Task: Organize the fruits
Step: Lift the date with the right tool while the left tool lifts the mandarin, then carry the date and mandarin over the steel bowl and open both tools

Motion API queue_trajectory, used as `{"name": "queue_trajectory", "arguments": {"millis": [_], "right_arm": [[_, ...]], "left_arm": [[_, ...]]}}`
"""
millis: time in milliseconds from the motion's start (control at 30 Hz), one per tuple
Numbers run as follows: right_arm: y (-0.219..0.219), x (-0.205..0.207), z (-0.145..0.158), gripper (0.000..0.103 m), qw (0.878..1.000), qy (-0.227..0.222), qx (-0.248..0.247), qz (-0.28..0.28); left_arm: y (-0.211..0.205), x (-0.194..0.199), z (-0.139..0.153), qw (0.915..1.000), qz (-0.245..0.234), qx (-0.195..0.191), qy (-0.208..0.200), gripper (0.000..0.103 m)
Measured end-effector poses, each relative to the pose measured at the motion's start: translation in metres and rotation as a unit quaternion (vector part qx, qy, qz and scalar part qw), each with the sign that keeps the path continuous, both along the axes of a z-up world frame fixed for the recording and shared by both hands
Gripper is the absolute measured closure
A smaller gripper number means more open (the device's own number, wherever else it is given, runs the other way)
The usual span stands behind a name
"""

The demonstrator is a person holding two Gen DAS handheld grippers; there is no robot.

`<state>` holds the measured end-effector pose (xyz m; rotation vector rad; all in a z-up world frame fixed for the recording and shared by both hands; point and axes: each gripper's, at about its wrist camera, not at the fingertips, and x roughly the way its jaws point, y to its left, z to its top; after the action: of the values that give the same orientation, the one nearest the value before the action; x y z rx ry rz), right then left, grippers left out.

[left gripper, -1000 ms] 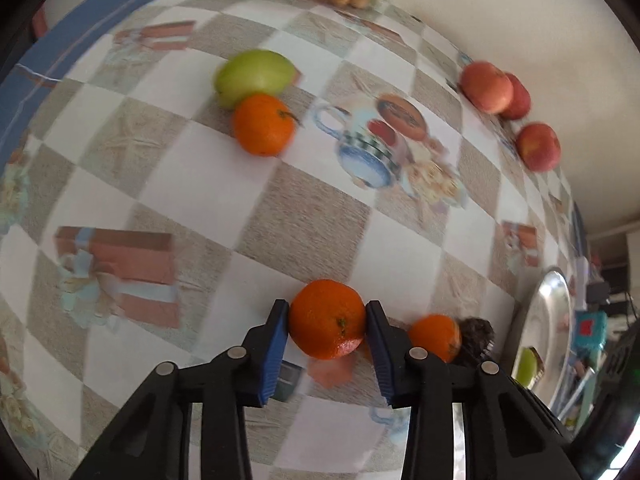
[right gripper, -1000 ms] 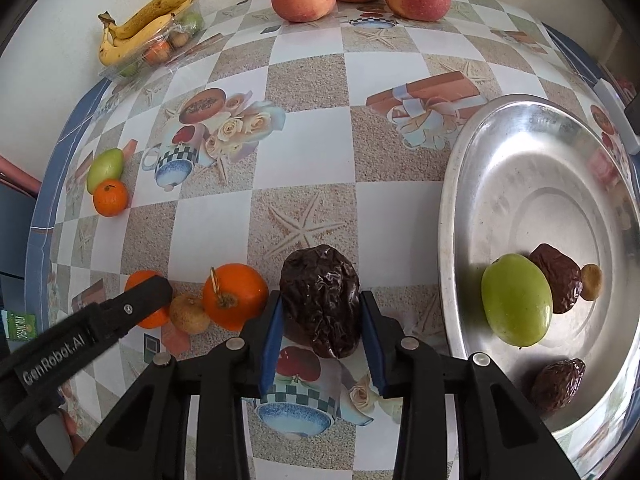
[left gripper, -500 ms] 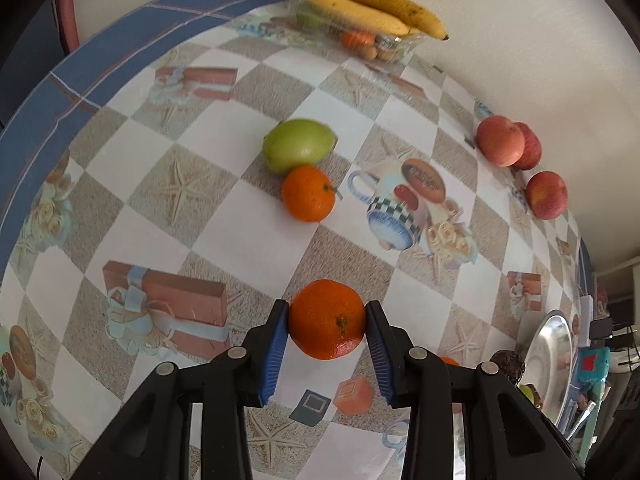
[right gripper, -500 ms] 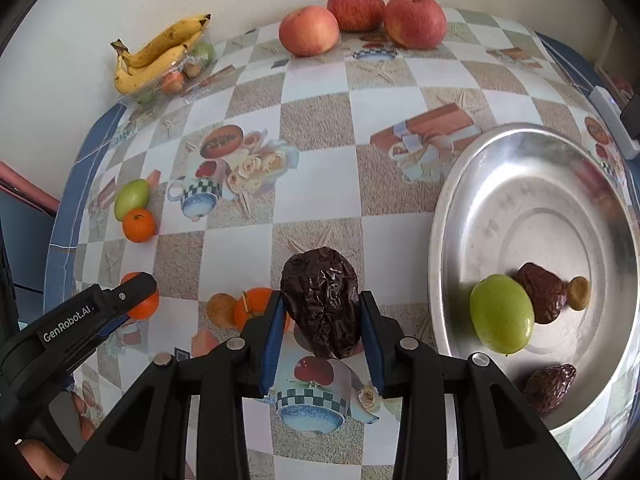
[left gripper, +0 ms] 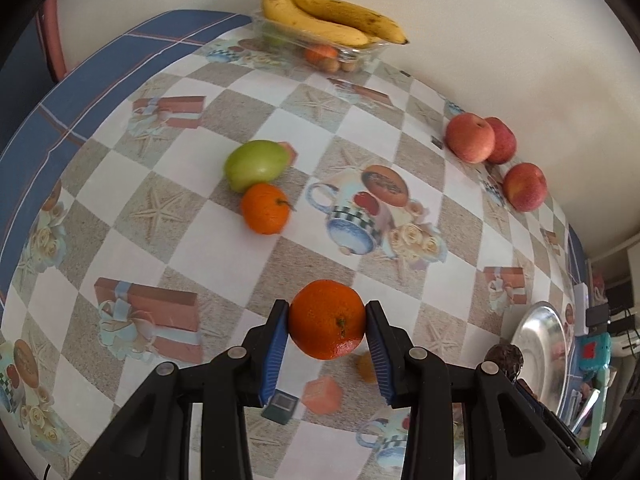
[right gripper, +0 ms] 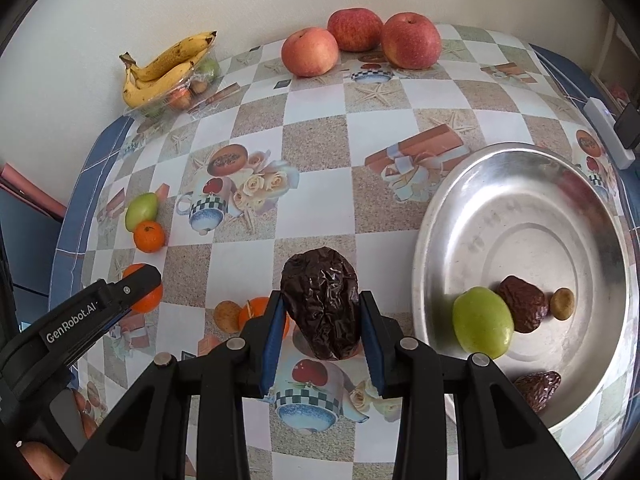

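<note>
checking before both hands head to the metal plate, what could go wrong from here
1. The orange is round and pinched only at its sides by the left gripper; it could roll out.
2. The wrinkled date in the right gripper may land on the green fruit in the plate.
3. Both grippers converging there could collide.

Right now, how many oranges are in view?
3: one orange in the left tongs, one beside the green fruit, one on the cloth behind the right tongs. Others may be hidden.
</note>
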<state>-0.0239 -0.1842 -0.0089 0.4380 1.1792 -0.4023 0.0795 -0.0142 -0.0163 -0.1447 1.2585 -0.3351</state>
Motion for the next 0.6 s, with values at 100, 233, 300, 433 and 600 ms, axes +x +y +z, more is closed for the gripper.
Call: {"name": "queue_trajectory", "arguments": {"millis": [100, 233, 300, 433, 600], "right_arm": [[-0.007, -0.003, 0.004, 0.065, 1.0, -0.002, -0.006, -0.007], [-0.022, -0.012, 0.011, 0.065, 1.0, -0.006, -0.018, -0.025], [-0.031, -0.018, 0.015, 0.065, 0.999, -0.011, -0.016, -0.038], [-0.051, -0.03, 0.021, 0.065, 0.998, -0.023, -0.012, -0.065], [-0.082, -0.05, 0.029, 0.065, 0.993, -0.03, -0.012, -0.11]], "left_arm": [[-0.012, -0.005, 0.004, 0.9999, -0.015, -0.001, -0.008, 0.062], [-0.035, -0.017, 0.01, 0.9987, -0.048, 0.001, -0.02, 0.062], [-0.048, -0.024, 0.011, 0.9976, -0.065, 0.001, -0.025, 0.062], [-0.075, -0.039, 0.015, 0.9936, -0.108, -0.001, -0.035, 0.062], [-0.111, -0.061, 0.022, 0.984, -0.169, -0.007, -0.056, 0.062]]}}
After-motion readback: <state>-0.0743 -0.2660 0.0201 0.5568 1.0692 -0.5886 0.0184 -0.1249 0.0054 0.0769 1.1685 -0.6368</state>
